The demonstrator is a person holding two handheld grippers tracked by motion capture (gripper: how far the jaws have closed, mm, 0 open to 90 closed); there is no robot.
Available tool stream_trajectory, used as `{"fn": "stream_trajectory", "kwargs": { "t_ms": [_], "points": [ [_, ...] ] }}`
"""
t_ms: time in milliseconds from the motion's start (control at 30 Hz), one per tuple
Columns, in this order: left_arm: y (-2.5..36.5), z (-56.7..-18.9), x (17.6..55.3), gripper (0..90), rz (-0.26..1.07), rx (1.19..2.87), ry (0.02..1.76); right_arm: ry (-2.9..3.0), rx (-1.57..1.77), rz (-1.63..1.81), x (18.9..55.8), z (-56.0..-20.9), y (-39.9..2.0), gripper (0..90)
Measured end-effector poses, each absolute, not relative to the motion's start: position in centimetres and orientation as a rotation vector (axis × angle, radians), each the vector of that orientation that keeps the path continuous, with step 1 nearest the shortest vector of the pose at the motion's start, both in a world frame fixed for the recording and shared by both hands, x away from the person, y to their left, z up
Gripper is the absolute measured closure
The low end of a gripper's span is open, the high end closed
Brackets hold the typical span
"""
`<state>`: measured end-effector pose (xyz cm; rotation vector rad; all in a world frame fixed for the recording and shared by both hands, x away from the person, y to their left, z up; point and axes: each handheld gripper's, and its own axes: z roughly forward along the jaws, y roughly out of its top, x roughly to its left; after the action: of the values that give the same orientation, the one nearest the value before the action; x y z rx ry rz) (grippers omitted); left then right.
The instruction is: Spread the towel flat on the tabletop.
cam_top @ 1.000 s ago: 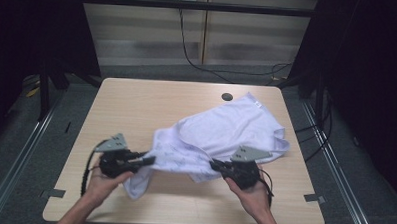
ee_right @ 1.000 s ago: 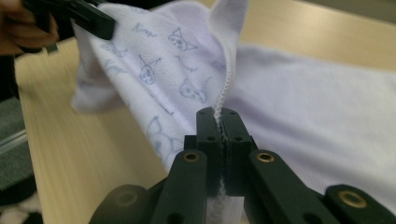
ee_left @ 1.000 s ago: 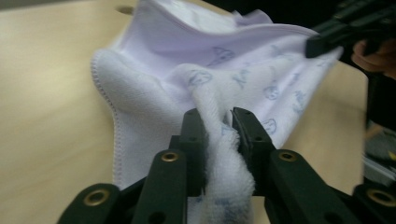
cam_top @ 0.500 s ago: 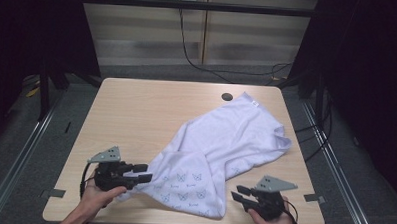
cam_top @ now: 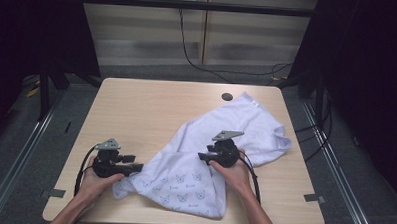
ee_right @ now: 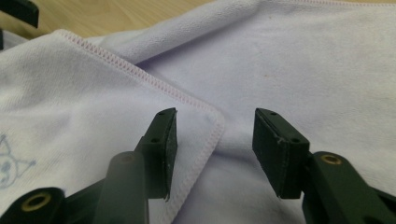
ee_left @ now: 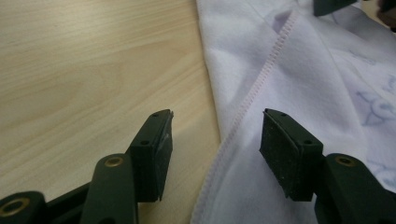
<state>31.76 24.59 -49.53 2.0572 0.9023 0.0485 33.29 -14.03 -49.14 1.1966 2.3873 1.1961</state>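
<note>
One pale wood surface (cam_top: pixel 136 110) in a dark room; one white cloth (cam_top: pixel 236 133) lies toward its right edge. Two grippers, left (cam_top: pixel 134 167) and right (cam_top: pixel 202 155), fingers just spreading, pinching nothing.

Even overhead light on the table (cam_top: pixel 136 105), dark surroundings, softly blurred near jaws, no glare

High view overhead — gripper views close, sharing towel (cam_top: pixel 225 143).
</note>
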Motion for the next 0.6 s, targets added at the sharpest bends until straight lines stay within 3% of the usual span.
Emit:
{"fn": "stream_trajectory", "kwargs": {
  "t_ms": [167,267,300,333,600],
  "points": [
    [24.6,-50.3,31.5,59.9,0.050,2.115,0.882,2.432,1.171,1.132,33.3,-50.3,-12.8,51.7],
    [24.3,-50.1,31.0,81.7,0.052,2.127,0.839,2.418,1.137,1.151,32.7,-50.0,-12.8,77.5],
    [24.3,-50.1,31.0,86.1,0.052,2.127,0.839,2.418,1.137,1.151,32.7,-50.0,-12.8,77.5],
    [24.4,-49.8,30.8,87.4,0.047,2.116,0.832,2.401,1.127,1.218,32.1,-49.4,-13.2,85.1],
    [25.7,-46.3,27.7,87.8,0.026,1.950,0.715,2.302,1.019,1.408,26.2,-44.0,-16.2,86.7]
  ]
}}
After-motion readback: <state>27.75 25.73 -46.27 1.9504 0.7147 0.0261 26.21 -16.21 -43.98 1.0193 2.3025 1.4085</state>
